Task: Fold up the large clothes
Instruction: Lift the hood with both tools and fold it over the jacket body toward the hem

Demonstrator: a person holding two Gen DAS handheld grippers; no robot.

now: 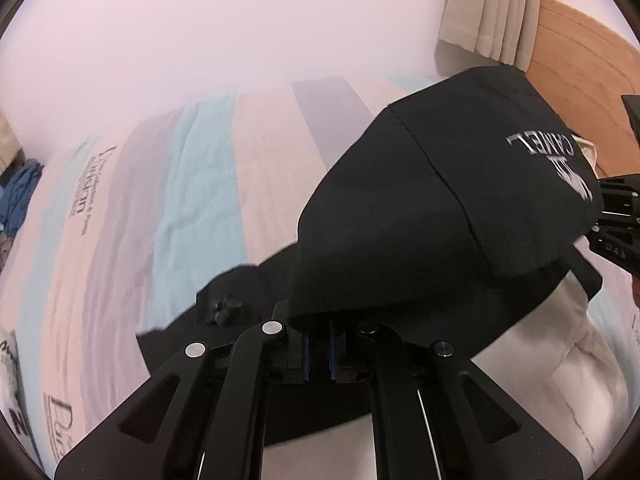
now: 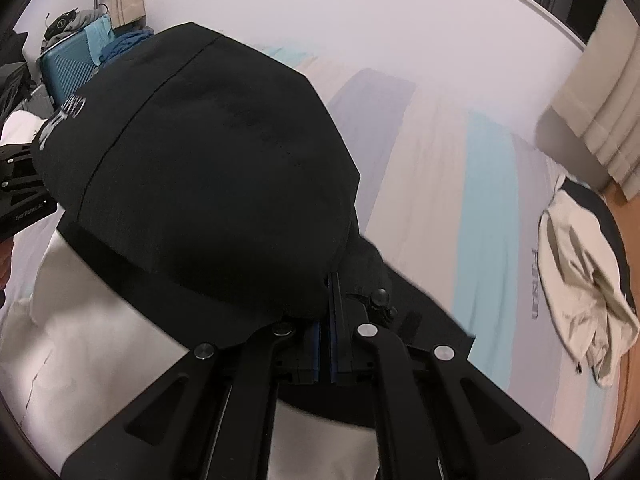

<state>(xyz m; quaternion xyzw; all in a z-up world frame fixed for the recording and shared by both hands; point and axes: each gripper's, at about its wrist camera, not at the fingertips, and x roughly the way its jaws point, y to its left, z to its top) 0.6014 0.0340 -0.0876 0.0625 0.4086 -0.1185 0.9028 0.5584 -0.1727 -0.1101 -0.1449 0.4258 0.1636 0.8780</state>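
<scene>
Beside right claw (image 2: 325,300), cream jacket (image 2: 580,280) (right view only)

Black garment (image 1: 420,208) draped above striped bed

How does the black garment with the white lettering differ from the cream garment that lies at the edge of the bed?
The black garment is lifted, with both the left gripper and the right gripper shut on its fabric; the cream garment lies untouched on the striped bedsheet. The black one hangs in a smooth fold, while the cream one is crumpled in a heap. Only the black one shows white lettering. Both look like large clothes.
</scene>
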